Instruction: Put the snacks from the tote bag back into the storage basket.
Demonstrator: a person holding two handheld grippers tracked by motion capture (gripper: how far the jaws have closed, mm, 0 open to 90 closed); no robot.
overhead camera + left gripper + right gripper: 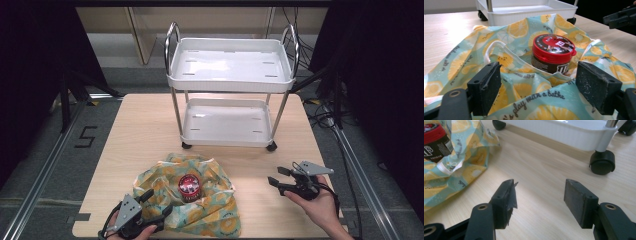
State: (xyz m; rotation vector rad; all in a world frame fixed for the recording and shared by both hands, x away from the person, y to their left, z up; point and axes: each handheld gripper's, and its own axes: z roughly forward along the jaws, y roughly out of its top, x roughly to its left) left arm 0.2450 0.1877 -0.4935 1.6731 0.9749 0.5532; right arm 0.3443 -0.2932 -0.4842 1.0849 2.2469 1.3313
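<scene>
Jar: we see a red-lidded candy jar (189, 187) standing upright in the middle of the cloth bag (220, 212), its lower part tucked behind a fold of the fabric; in the left gripper view the jar (553, 53) sits straight ahead, beyond the fingers
Bag: we find it spread and crumpled on the near half of the worktop (130, 130); yellow citrus slices on pale green; a white handle loop (492, 48) lies on it beside the jar
Left gripper (150, 205): we see its fingers (486, 86) set wide over the near edge of the bag, nothing pinched between them
Right gripper (277, 176): we see it held well apart from the bag, over bare wood; its fingers (580, 201) stand apart with nothing between them
Cart (230, 80): white, two shelves, at the far side of the worktop; one wheel (602, 162) shows close in the right gripper view
</scene>
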